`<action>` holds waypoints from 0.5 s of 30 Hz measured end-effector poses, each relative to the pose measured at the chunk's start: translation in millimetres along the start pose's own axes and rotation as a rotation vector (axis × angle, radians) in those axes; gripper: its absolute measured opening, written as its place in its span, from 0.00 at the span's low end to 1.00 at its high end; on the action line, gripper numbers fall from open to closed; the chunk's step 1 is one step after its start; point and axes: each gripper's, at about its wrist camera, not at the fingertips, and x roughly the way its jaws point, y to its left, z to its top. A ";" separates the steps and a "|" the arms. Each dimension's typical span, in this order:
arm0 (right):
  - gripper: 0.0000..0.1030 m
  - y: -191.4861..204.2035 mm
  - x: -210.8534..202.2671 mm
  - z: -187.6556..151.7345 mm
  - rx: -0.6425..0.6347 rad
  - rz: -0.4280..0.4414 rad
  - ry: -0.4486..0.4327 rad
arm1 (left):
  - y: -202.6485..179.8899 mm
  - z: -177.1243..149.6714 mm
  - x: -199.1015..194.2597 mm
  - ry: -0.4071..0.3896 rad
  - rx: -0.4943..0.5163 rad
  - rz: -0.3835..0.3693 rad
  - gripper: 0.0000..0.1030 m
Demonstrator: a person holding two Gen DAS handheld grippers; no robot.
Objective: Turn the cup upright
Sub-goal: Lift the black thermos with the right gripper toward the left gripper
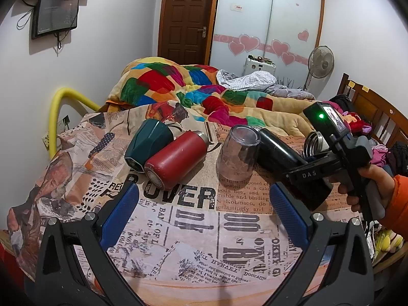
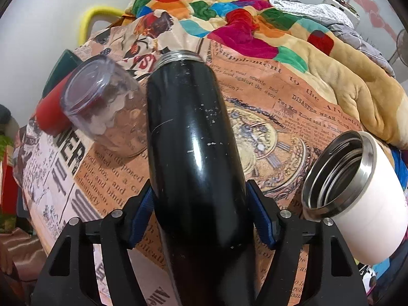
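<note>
My right gripper (image 2: 199, 204) is shut on a black bottle (image 2: 193, 137) that lies tilted, its threaded mouth pointing away from me. The bottle also shows in the left wrist view (image 1: 278, 150), held by the right gripper (image 1: 306, 173). A clear cup (image 1: 238, 153) stands mouth down on the newspaper-print cloth, just left of the bottle; it also shows in the right wrist view (image 2: 107, 109). A white steel-lined cup (image 2: 354, 199) lies on its side at the right. A red bottle (image 1: 176, 163) and a dark green cup (image 1: 148, 145) lie on their sides at the left. My left gripper (image 1: 204, 214) is open and empty, in front of them.
The newspaper-print cloth (image 1: 193, 229) covers the table. A colourful blanket (image 1: 193, 89) is heaped on the bed behind it. A yellow rail (image 1: 63, 112) curves at the table's far left. A wooden bed frame (image 1: 369, 107) stands at the right.
</note>
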 end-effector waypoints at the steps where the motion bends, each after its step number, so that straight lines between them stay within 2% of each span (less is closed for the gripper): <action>1: 0.60 1.1 -1.1 -2.0 -0.003 -0.003 -0.002 | -0.1 0.3 -0.3 -0.001 0.001 0.000 1.00; 4: 0.60 4.6 -7.4 -9.1 -0.011 -0.027 -0.017 | -1.1 2.3 -4.8 -0.007 0.004 -0.004 1.00; 9: 0.60 -0.3 -27.0 -20.3 0.027 -0.006 -0.048 | -6.2 6.1 -17.8 -0.023 0.015 -0.007 1.00; 15: 0.60 1.4 -65.8 -31.0 0.040 -0.016 -0.126 | -11.8 9.3 -37.2 -0.047 0.017 -0.017 1.00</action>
